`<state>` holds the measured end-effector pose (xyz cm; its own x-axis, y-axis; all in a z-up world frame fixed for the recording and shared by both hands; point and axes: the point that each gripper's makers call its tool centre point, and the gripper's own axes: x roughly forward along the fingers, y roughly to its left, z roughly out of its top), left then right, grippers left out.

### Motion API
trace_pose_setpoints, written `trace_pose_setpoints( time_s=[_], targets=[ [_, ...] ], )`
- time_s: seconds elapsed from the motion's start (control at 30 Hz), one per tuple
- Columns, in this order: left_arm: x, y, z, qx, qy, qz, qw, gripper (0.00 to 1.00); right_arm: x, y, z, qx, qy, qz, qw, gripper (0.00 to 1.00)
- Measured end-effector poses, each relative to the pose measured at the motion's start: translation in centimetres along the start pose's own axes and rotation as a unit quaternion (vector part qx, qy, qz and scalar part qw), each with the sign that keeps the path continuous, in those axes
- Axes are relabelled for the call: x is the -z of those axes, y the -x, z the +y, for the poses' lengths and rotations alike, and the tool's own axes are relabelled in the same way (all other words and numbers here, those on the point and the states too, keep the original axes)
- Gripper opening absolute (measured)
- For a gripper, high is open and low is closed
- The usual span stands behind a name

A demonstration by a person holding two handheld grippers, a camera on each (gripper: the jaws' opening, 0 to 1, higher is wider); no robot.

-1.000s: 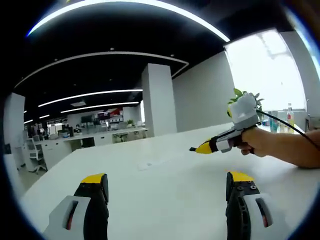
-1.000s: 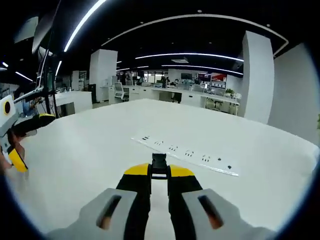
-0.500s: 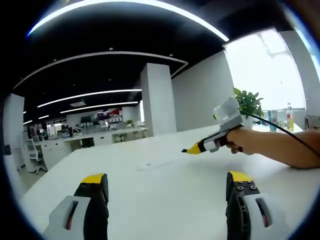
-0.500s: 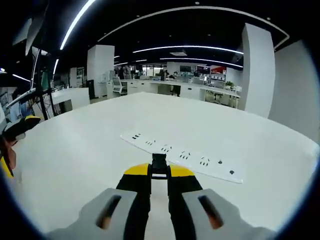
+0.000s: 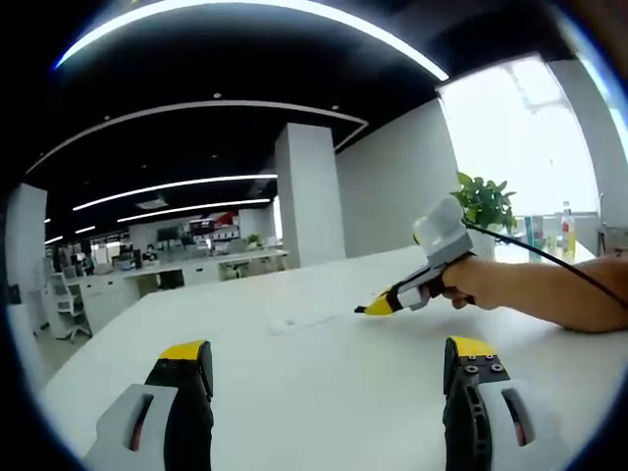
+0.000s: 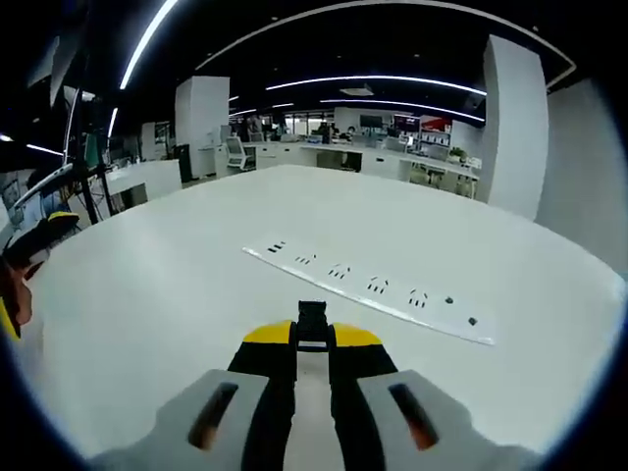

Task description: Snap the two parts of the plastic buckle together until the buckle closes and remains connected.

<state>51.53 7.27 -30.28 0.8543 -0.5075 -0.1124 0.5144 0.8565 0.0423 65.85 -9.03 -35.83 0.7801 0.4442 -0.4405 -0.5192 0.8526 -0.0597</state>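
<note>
Jaws of the right gripper [image 6: 313,345] are pinching a small black buckle part [image 6: 312,322] at lower centre of the right gripper view, its tip poking forward, probably kept free for mating. Left gripper [image 5: 329,365] is holding its jaws wide apart over the white worktop [image 5: 294,383], empty. Where the other buckle half lies, I cannot tell.

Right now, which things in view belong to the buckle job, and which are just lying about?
Job:
- black buckle part, clamped in the right tool
- left tool, open and holding nothing
- white table, the workspace

Lying about:
- white power strip flat on the table, ahead of the right tool
- potted plant and bottle by the window

The buckle's other part: cannot tell where it is.
</note>
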Motion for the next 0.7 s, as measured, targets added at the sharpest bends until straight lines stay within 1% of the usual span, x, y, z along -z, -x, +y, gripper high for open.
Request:
trace_pose_setpoints(
  time_s=[0.23, 0.43, 0.7],
  targets=[
    [0.1, 0.0, 0.0, 0.002, 0.004, 0.003, 1.0000, 1.00, 0.7, 0.3, 0.7, -0.008, -0.001, 0.010, 0.9999, 0.09],
    [0.2, -0.1, -0.4, 0.007, 0.002, 0.005, 1.0000, 1.00, 1.4, 0.2, 0.8, -0.008, 0.003, 0.021, 0.9997, 0.09],
    [0.0, 0.0, -0.1, 0.004, 0.003, 0.003, 1.0000, 1.00, 1.7, 0.1, 1.0, -0.008, 0.009, 0.028, 0.9995, 0.09]
  ],
)
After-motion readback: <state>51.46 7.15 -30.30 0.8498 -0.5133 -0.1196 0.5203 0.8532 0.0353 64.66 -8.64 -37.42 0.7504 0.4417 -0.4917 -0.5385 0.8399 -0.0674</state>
